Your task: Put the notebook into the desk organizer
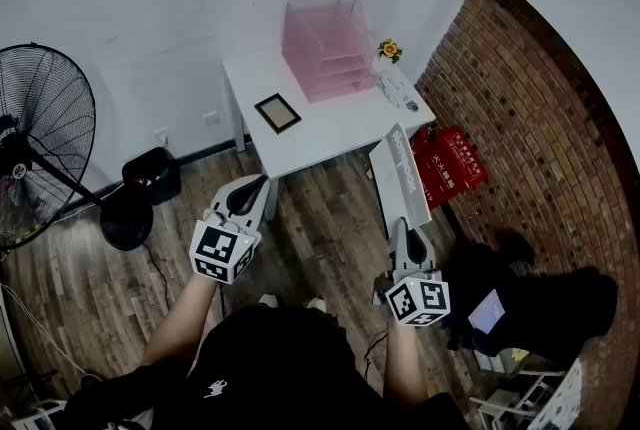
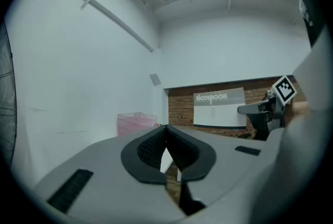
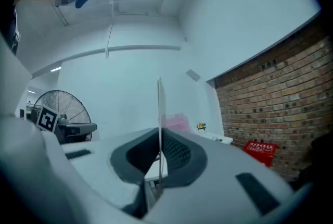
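A grey notebook [image 1: 400, 176] is held upright off the floor in front of the white table [image 1: 335, 123], with my right gripper [image 1: 400, 224] shut on its lower edge. In the right gripper view the notebook [image 3: 159, 108] shows edge-on, pinched between the dark pads [image 3: 179, 154]. The pink see-through desk organizer [image 1: 326, 48] stands at the back of the table, well beyond the notebook. My left gripper [image 1: 257, 184] hangs near the table's front left corner, shut and holding nothing. The left gripper view shows the notebook's cover [image 2: 219, 109] and the organizer [image 2: 136, 123].
A small black-framed picture [image 1: 277, 113] lies on the table's left part, a little flower pot [image 1: 389, 49] and white items at its right. A standing fan [image 1: 45, 153] is at the left, a red crate [image 1: 455, 161] by the brick wall [image 1: 540, 118] at the right.
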Available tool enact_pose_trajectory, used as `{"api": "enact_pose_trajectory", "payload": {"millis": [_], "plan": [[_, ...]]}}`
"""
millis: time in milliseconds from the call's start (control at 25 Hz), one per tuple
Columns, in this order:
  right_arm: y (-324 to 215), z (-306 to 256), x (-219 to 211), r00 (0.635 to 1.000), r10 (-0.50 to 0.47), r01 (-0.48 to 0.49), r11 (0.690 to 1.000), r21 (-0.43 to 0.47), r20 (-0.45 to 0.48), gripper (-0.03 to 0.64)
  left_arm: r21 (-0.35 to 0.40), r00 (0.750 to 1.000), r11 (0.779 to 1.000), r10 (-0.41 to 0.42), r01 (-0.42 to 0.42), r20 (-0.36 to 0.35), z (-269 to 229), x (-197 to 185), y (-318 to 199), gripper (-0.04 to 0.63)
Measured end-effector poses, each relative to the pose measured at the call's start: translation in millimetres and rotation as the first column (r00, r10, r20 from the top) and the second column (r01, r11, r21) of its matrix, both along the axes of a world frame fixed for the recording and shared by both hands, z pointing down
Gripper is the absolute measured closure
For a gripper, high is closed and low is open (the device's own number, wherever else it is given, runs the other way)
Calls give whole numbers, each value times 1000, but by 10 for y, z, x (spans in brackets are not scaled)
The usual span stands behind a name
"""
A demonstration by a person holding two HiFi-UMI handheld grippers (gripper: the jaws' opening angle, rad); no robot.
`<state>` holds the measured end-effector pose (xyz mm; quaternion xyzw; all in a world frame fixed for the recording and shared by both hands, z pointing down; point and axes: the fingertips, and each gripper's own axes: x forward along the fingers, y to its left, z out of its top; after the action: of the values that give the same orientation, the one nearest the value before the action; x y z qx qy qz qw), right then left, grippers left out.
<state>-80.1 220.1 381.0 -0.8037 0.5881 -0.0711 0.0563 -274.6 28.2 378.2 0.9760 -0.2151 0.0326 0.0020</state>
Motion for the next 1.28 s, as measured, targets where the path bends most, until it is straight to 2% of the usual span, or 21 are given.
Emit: {"api": "enact_pose_trajectory", "payload": {"millis": [840, 1280], "plan": [[-168, -107, -95, 1000, -4, 4, 999, 43, -4, 606, 7, 1000, 1000, 3, -3, -8, -18, -88, -127, 592], [-285, -40, 46, 1000, -15, 15, 999, 41, 12, 606, 0, 1000, 1000, 1, -1, 9, 72, 59, -211, 592]]}}
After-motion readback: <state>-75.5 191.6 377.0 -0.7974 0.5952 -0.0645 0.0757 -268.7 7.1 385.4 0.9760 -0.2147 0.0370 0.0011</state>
